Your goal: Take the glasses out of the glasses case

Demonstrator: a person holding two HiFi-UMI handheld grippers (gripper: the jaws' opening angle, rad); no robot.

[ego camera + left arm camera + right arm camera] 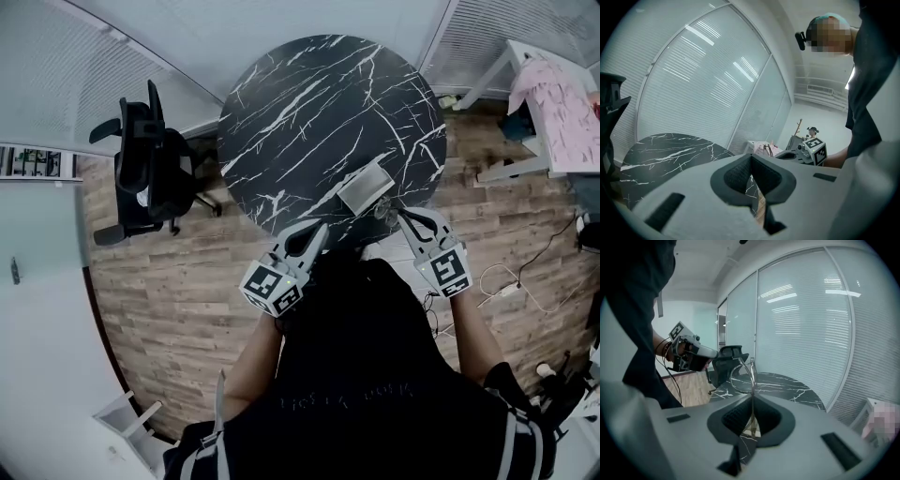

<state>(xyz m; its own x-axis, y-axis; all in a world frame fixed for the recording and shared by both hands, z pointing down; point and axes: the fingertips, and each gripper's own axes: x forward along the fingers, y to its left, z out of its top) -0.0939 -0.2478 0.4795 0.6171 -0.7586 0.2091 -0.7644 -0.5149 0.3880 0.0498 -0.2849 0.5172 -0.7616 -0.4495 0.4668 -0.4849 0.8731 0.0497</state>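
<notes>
The grey glasses case (366, 187) lies on the near edge of the round black marble table (309, 112). My right gripper (403, 217) is just right of the case and is shut on the thin-wire glasses (742, 372), which stick up out of its jaws above the table. In the head view the glasses (383, 209) show faintly at the gripper's tip. My left gripper (317, 233) hangs at the table's near edge, left of the case, jaws shut with nothing between them (751, 160). Each gripper shows in the other's view: the right gripper (811, 152) and the left gripper (689, 352).
A black office chair (150, 169) stands left of the table on the wooden floor. A white table with pink cloth (553, 94) is at the far right. Cables (506, 281) lie on the floor to the right. Glass walls with blinds (806, 324) surround the room.
</notes>
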